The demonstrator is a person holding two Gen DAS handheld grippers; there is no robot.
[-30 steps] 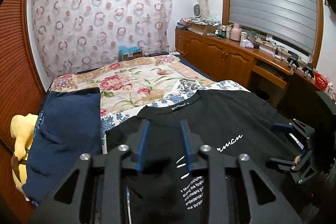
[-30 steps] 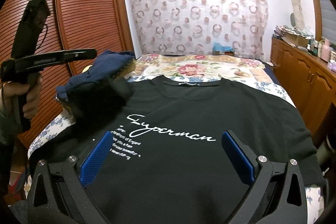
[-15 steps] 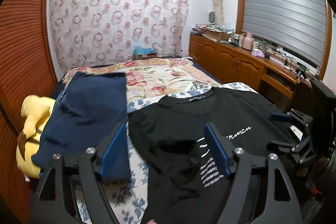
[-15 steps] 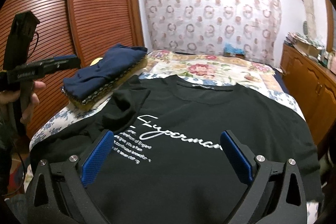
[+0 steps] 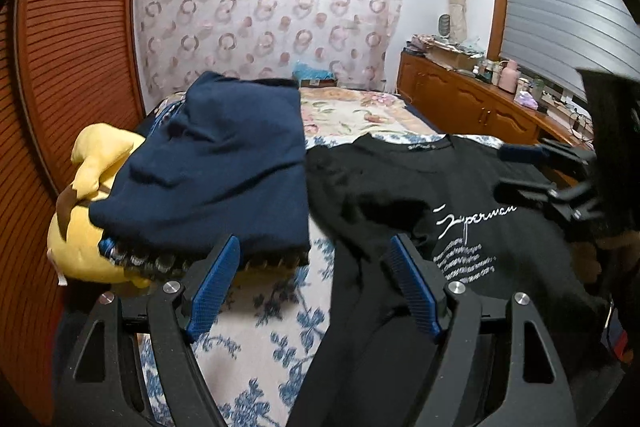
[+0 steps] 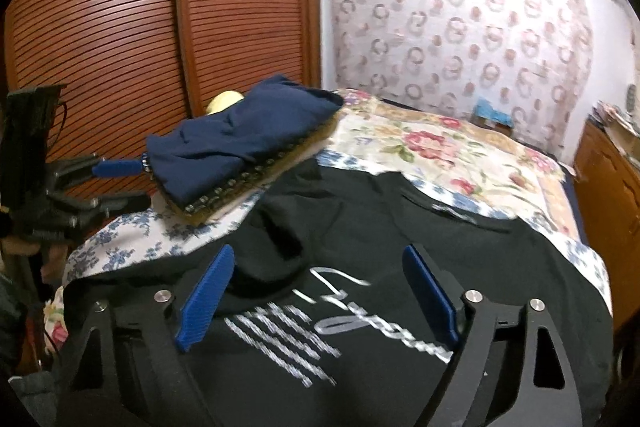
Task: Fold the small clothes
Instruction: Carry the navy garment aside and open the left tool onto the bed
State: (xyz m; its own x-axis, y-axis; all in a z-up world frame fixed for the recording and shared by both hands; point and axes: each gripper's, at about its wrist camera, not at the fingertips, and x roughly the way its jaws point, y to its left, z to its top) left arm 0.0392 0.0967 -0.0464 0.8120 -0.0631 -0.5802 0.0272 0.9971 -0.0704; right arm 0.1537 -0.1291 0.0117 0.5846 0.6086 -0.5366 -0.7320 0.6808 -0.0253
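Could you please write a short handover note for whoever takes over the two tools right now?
Left tool: open, holding nothing, over the floral sheet at the shirt's left sleeve edge.
Right tool: jaws have just been closing but are open, nothing gripped, above the shirt's print.
Black T-shirt: spread face up on the bed, left sleeve folded in over the chest.
Navy garment: already folded, set aside beside the shirt.
Left to do: the rest of the black shirt's folds.
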